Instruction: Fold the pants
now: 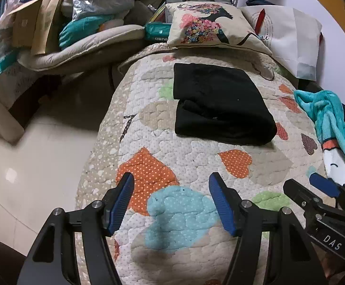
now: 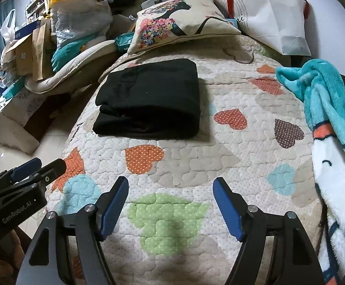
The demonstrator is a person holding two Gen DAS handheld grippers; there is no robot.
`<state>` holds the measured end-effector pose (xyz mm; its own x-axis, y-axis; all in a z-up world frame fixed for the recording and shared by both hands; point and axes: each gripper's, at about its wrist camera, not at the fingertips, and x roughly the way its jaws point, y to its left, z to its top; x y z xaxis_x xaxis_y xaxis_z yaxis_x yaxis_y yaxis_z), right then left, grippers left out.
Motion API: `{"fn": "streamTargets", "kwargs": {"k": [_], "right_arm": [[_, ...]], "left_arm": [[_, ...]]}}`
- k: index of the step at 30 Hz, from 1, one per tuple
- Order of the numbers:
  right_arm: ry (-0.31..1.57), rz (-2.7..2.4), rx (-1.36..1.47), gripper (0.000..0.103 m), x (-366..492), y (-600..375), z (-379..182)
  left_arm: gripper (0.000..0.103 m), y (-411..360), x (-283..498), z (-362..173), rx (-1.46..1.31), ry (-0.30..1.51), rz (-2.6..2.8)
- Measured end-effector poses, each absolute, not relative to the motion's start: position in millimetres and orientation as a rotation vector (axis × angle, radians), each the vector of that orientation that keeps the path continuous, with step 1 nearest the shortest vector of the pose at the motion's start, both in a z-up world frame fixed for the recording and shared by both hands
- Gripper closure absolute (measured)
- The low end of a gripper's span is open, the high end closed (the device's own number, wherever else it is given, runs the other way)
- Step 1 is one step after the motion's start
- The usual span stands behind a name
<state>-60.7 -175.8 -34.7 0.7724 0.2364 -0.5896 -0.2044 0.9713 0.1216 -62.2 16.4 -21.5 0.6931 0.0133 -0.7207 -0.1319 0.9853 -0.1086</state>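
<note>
Resting folded on the quilt (image 2: 231, 156) lay the black pants (image 2: 148, 102) | left gripper (image 1: 171, 200) and right gripper (image 2: 170, 204) gaped empty, well short | risk: a nudge could spring the thick top layer open

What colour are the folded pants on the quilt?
The folded fabric pants are plain black, clearest in the right wrist view.

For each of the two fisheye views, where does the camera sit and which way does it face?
Left wrist: sits behind the open left gripper, facing up the heart-patterned quilt toward the folded black pants; the right gripper shows at lower right.
Right wrist: sits behind the open right gripper, facing the same way, with the pants ahead to the left; the left gripper shows at lower left.
Shared: quilt, pants, floral cushion, teal fleece blanket.
</note>
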Motion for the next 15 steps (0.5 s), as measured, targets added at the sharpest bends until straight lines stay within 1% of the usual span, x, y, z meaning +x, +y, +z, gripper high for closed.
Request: {"fn": "streamTargets", "kwargs": {"k": [15], "right_arm": [[0.635,0.23,0.052,0.024,-59.4,-176.5,-35.9]], "left_arm": [[0.038,8.3,-65.8,-17.1,-0.13,0.769,0.047]]}}
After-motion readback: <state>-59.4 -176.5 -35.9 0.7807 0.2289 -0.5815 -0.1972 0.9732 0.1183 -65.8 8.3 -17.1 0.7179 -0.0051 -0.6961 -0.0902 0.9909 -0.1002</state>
